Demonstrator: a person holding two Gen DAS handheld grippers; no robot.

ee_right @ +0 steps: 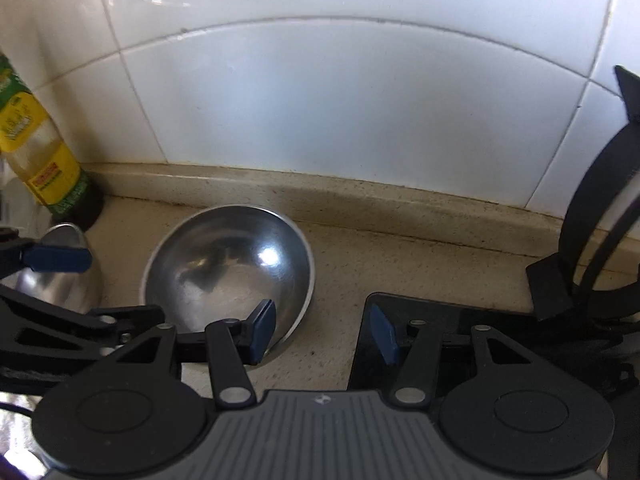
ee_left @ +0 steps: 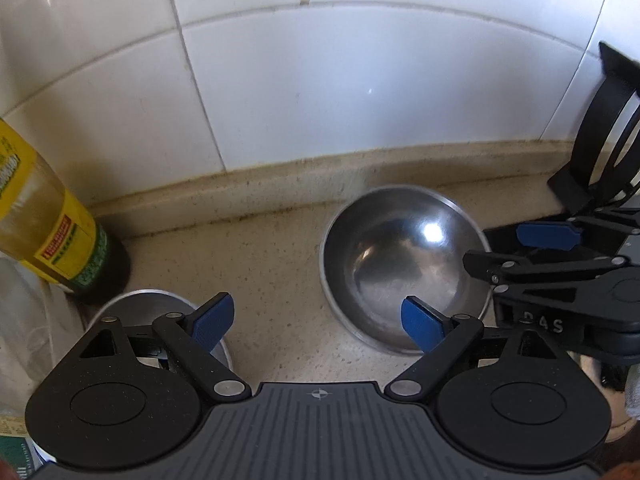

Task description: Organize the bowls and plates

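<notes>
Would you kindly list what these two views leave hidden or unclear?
- Second steel bowl: left wrist view, mostly covered by the left gripper.
- Black rack: right wrist view, cut off by the right edge.
- Bottle: top cropped by the left edge, label too blurred to read.
- Whether any plates are present: neither view shows one.

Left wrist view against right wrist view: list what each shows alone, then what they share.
Only the left wrist view shows the left gripper head-on, open over bare counter, and a crumpled clear bag at the left edge.

Only the right wrist view shows the right gripper head-on, empty, and the black tray under its right finger.

Both show the large steel bowl, a second steel bowl, the yellow-labelled bottle, the black rack and the tiled wall.
</notes>
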